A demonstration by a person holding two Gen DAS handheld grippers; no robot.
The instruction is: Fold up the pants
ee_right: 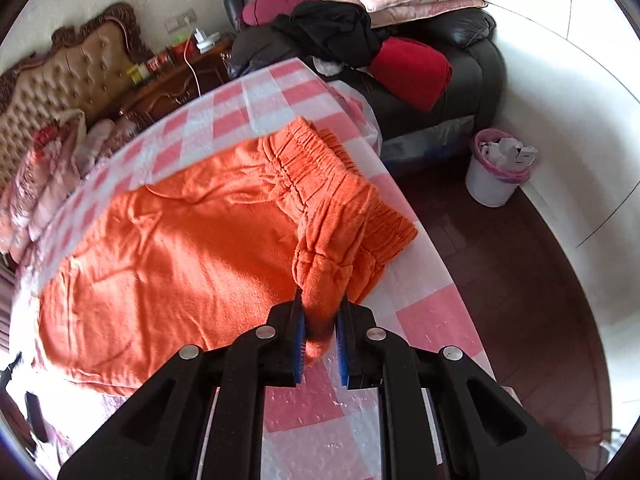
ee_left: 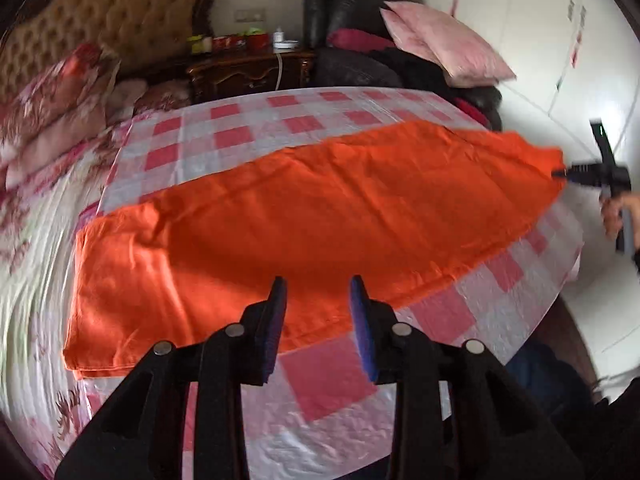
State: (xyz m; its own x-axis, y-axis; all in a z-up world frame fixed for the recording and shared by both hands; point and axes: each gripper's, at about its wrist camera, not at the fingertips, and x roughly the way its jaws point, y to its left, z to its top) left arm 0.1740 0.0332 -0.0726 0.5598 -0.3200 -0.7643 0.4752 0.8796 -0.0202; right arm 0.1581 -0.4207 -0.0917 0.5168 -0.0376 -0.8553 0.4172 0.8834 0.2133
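Orange pants [ee_left: 304, 216] lie lengthwise on the pink-and-white checked sheet [ee_left: 248, 128], legs stacked, hems at the left. My left gripper [ee_left: 318, 296] is open and empty, hovering over the near edge of the pants. My right gripper [ee_right: 320, 312] is shut on a bunched corner of the pants [ee_right: 192, 248] by the elastic waistband [ee_right: 320, 168]. It shows in the left wrist view [ee_left: 560, 172] at the far right, pinching the waist end.
Bed with tufted headboard [ee_left: 108, 28] and floral pillows [ee_left: 52, 100] at left. Nightstand [ee_left: 248, 68], black armchair [ee_right: 440, 80] piled with cushions and clothes behind. White bin [ee_right: 496, 168] on the dark floor at right. Bed edge is close to the right gripper.
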